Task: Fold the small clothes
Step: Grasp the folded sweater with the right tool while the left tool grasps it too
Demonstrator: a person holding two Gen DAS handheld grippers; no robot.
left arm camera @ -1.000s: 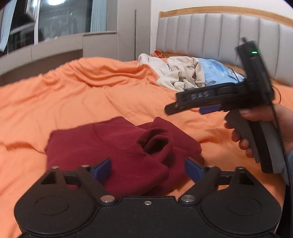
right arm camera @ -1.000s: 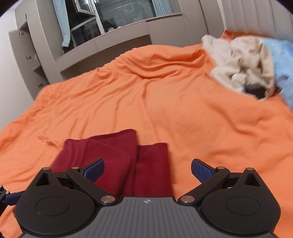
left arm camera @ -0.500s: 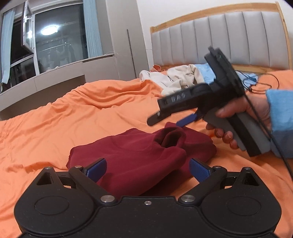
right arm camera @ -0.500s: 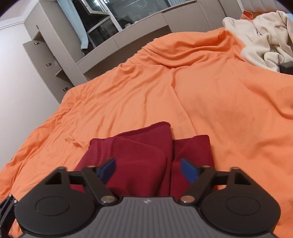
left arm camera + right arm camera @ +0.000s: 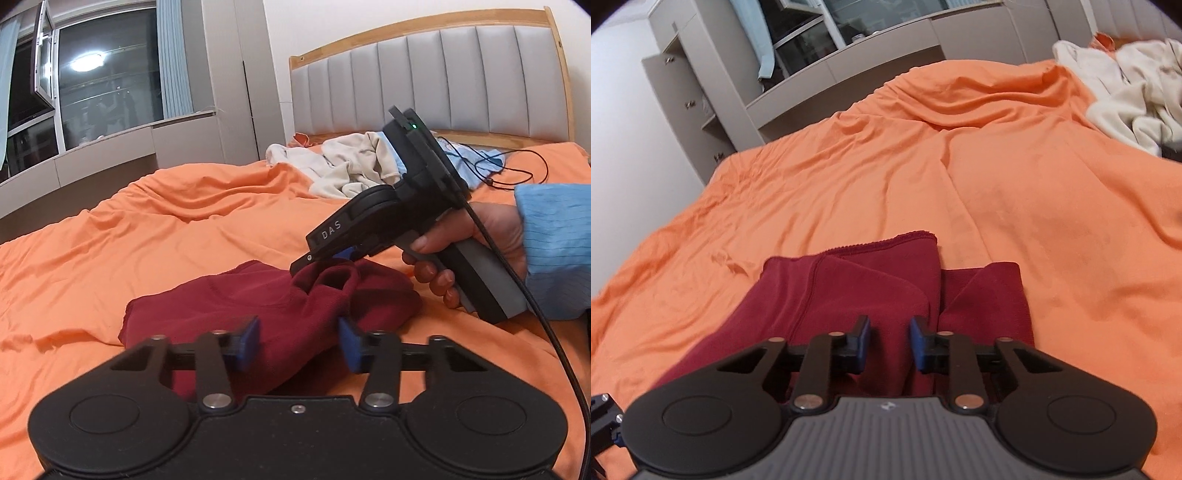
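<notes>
A dark red garment [image 5: 240, 302] lies partly folded on the orange bed sheet [image 5: 166, 229]. My left gripper [image 5: 299, 345] sits low over its near edge. Its jaws are closing, with a thick ridge of the cloth between the blue pads [image 5: 248, 341], which do not clearly press on it. In the left wrist view a hand holds my right gripper [image 5: 325, 260], its tips down at the garment's raised fold. In the right wrist view the right gripper [image 5: 889, 341] has its jaws closing to a narrow gap over the smooth red garment [image 5: 849, 288], which shows no pinch.
A heap of beige and pale blue clothes [image 5: 351, 170] lies by the grey padded headboard [image 5: 443, 81], also seen as the clothes heap [image 5: 1126, 96]. A thin black cable [image 5: 517, 173] trails over the sheet. Grey cabinets [image 5: 701, 103] and a window [image 5: 103, 85] stand beyond the bed.
Both pairs of jaws have narrowed from wide apart. The right gripper has come down and forward onto the garment's raised fold. The left gripper has rolled a little while staying over the near edge.
</notes>
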